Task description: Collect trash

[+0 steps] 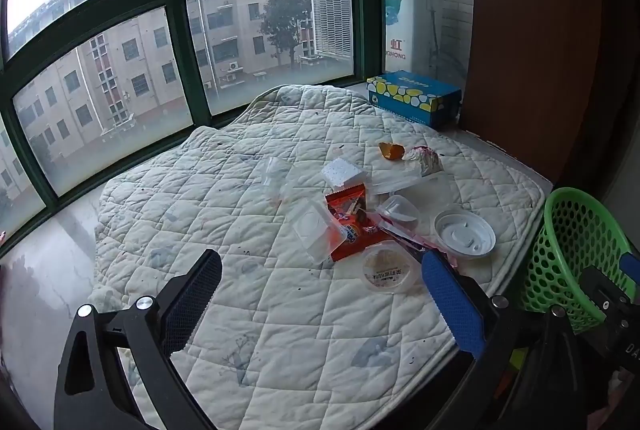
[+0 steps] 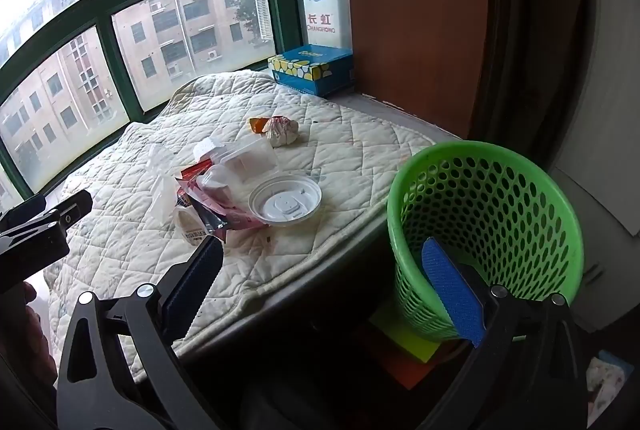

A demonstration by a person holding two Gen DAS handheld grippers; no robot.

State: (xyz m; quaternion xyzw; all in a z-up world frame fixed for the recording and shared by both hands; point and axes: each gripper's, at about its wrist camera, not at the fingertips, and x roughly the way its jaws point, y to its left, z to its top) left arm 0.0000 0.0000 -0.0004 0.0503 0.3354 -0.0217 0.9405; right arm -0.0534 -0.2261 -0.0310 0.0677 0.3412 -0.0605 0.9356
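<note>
Trash lies in a pile on a white quilted pad: an orange snack wrapper, clear plastic cups, a white round lid, a small lidded tub, a foam block, a crumpled paper ball and an orange peel. A green mesh basket stands off the pad's right edge. My left gripper is open and empty, just short of the pile. My right gripper is open and empty, between the pad edge and the basket.
A blue tissue box sits at the back by the green-framed window. A brown wooden panel rises at the right. Marble sill shows left of the pad. The left gripper's body shows in the right wrist view.
</note>
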